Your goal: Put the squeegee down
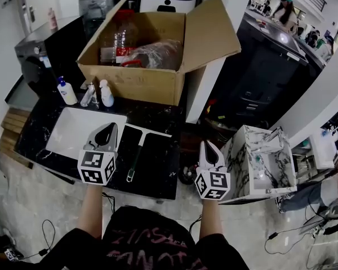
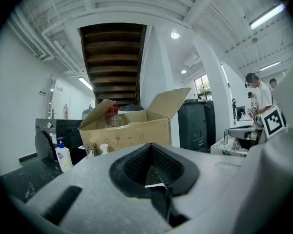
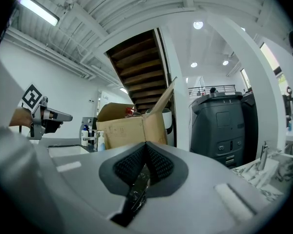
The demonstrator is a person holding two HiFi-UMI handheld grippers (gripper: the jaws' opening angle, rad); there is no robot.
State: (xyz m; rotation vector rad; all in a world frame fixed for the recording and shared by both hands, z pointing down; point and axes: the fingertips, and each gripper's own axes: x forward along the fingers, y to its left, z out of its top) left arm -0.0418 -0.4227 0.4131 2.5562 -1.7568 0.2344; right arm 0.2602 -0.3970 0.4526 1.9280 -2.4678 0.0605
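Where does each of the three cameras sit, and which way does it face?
Head view: on the person's head, steeply down at the counter and squeegee; shows left gripper, right gripper, forearms.
Left gripper view: on the left gripper, forward along its shut jaws toward the box.
Right gripper view: on the right gripper, forward along its shut jaws; left gripper shows at left.
Both gripper views share the box.

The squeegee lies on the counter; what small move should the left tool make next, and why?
Probably just draw the left tool back toward the body: the squeegee already lies flat on the black counter, apart from the shut, empty tool.
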